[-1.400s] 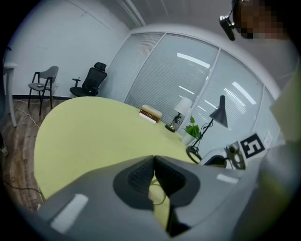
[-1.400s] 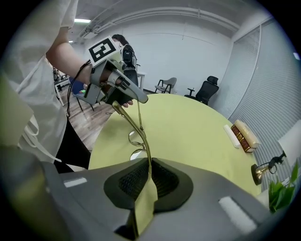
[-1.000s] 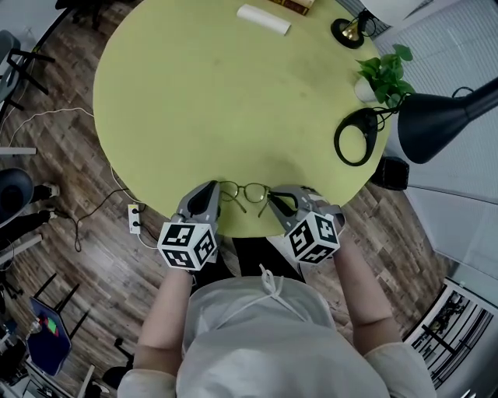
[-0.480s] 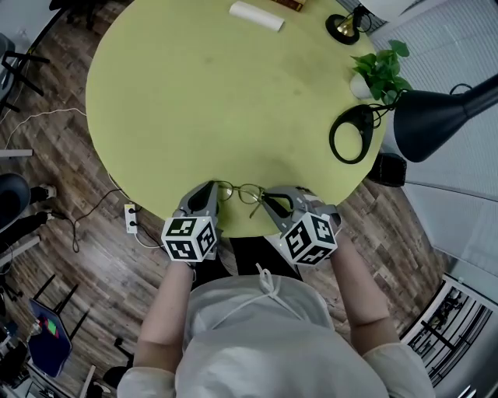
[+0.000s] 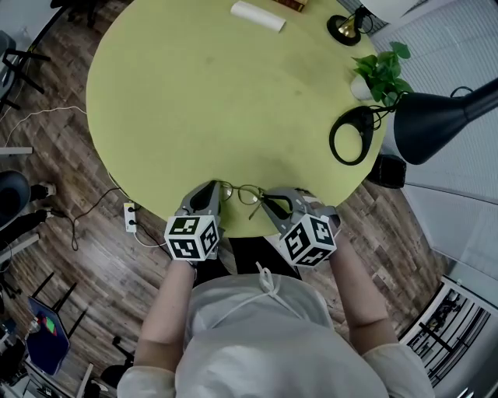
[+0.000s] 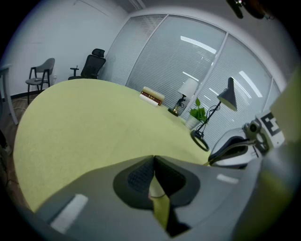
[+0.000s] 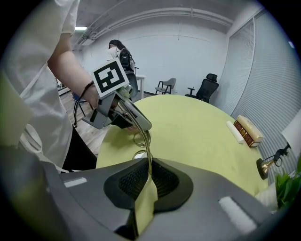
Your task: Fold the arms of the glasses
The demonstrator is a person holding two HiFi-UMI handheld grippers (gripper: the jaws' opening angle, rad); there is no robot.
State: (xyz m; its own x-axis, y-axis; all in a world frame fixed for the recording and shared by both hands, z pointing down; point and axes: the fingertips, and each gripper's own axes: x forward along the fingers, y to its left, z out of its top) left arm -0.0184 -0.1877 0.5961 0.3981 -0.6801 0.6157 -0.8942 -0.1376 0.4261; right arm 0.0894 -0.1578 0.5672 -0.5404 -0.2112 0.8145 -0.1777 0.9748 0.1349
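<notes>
The thin gold wire-framed glasses (image 5: 243,192) lie at the near edge of the round yellow-green table (image 5: 194,93), between my two grippers. My left gripper (image 5: 214,191) is at their left end, and a thin piece of the frame shows between its closed pads (image 6: 141,179). My right gripper (image 5: 268,200) is shut on one wire arm, which runs from its pads (image 7: 162,181) up to the lenses (image 7: 139,139). The left gripper (image 7: 143,126) shows beyond them in the right gripper view.
A black desk lamp (image 5: 436,116) with a ring base (image 5: 354,134), a small potted plant (image 5: 381,74), a brass object (image 5: 346,27) and a white roll (image 5: 257,15) stand along the table's far and right sides. The table edge runs just under both grippers. A power strip (image 5: 134,219) lies on the wood floor.
The left gripper has sunk a little toward the table. The right gripper has kept still, and both stay shut on the glasses.
</notes>
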